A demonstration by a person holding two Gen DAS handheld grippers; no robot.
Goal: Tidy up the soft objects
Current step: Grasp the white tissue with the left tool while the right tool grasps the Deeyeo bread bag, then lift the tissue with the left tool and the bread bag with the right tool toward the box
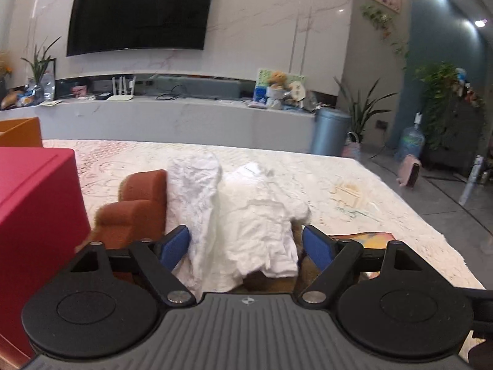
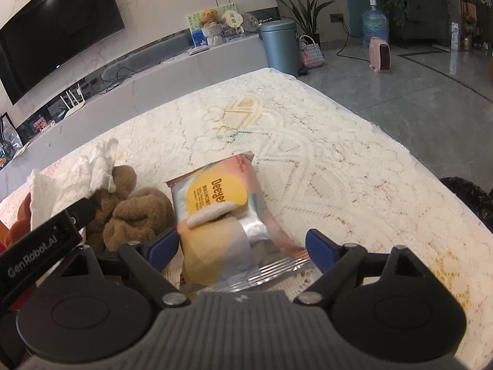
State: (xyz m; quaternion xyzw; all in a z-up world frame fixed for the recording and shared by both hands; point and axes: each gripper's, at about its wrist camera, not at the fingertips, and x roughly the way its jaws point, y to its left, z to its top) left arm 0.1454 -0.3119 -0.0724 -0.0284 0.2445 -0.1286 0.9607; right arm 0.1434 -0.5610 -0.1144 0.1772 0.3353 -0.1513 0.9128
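Observation:
My left gripper [image 1: 246, 246] stands open around a crumpled white cloth [image 1: 252, 215] that lies over a brown plush toy [image 1: 268, 282]. Its left pad is at the cloth's edge and its right pad stands apart from it. A rust-orange, sofa-shaped soft toy [image 1: 135, 203] sits just left of the cloth. My right gripper [image 2: 242, 248] is open, low over the table, with a foil snack packet [image 2: 222, 212] lying between its blue pads. In the right wrist view the brown plush toy [image 2: 135, 212] and the white cloth [image 2: 71, 185] lie left of the packet.
A red box [image 1: 34, 203] stands close on the left, with an orange box [image 1: 21, 131] behind it. The lace-covered table [image 2: 339, 154] ends at the right, with floor, a grey bin [image 2: 282, 46] and a pink heater [image 2: 380, 54] beyond.

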